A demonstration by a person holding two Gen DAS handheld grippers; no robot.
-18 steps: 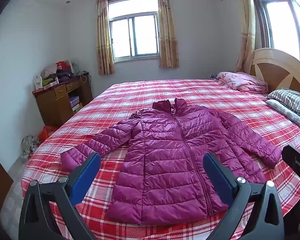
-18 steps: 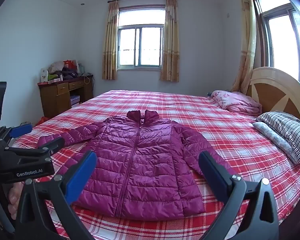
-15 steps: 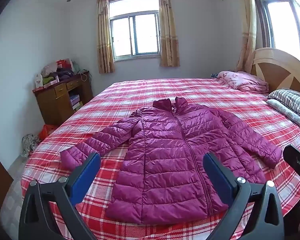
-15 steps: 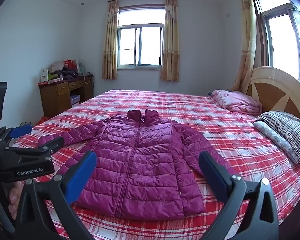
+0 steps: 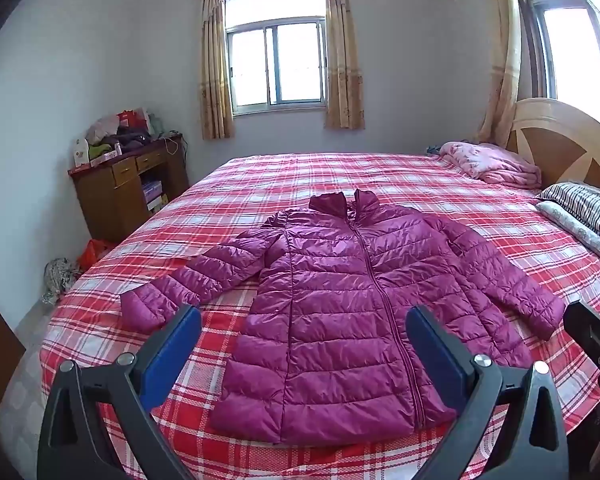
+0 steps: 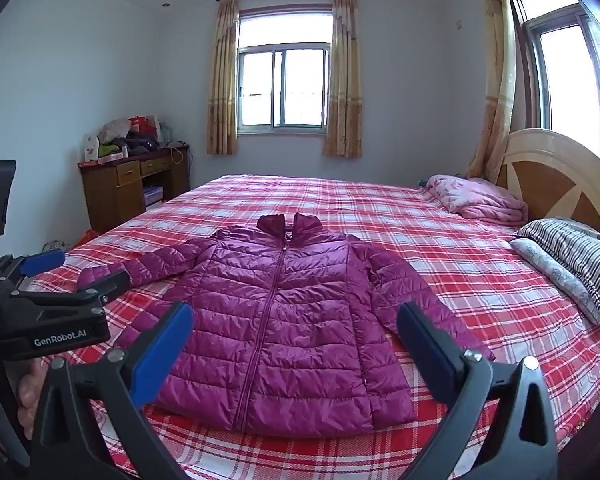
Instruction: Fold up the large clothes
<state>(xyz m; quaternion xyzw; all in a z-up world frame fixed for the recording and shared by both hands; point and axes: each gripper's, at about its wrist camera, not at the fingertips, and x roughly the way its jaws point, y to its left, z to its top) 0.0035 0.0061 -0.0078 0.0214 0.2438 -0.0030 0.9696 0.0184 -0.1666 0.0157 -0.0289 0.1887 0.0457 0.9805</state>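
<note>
**Fold status: not started, jacket laid flat**

Magenta quilted puffer jacket [image 5: 340, 312] spread face up on the red-and-white plaid bed [image 5: 380, 176], zipped closed, collar toward the curtained window [image 5: 276, 64], hem toward the near edge of the bed. Both sleeves extended outward from the jacket body: one angled away to the viewer's left of the jacket, the other lying down along its right side. No fold visible anywhere in the jacket; all folds judged outstanding, i.e. both sleeves to be brought in over the body, then the body folded.

Left hand-held gripper [image 5: 300, 344]: blue pads spread wide apart, nothing between them, held above the near edge of the bed short of the jacket hem. Not touching the jacket.

Right hand-held gripper [image 6: 292, 340]: pads likewise wide apart, empty, clear of the jacket on the hem side.

Beyond the jacket, near the wooden headboard [image 6: 556, 176]: crumpled pink blanket [image 6: 476, 200] and striped pillow [image 6: 576, 248], both well apart from the jacket. Ample bare bed around the jacket for folding.
</note>
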